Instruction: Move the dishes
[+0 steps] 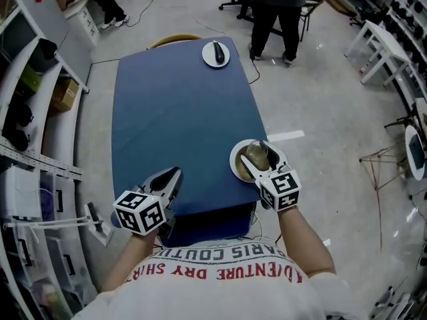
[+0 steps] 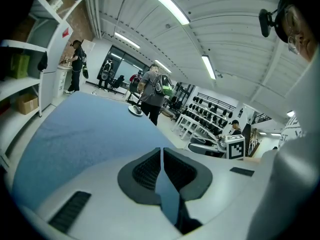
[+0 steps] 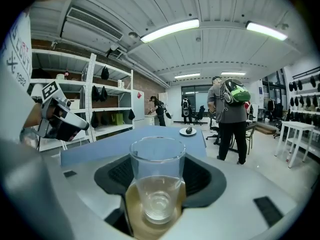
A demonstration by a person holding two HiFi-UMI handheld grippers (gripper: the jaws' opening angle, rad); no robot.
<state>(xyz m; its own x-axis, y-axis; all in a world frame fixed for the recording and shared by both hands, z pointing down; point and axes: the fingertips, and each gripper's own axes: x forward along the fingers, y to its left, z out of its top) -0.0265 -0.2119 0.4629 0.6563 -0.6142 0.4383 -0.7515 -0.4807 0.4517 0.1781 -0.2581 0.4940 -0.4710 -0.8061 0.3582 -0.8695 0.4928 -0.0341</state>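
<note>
Glass (image 3: 157, 181), clear and empty, stands on a plate (image 1: 235, 162) at the near right corner of the blue table (image 1: 180, 105). The right gripper (image 1: 257, 155) clamps its lower wall. The left gripper (image 1: 172, 177) is closed and empty. The glass is likely light, slick and breakable, so grip low and gently. The tabletop looks smooth, and people (image 1: 277, 12) stand beyond it.
</note>
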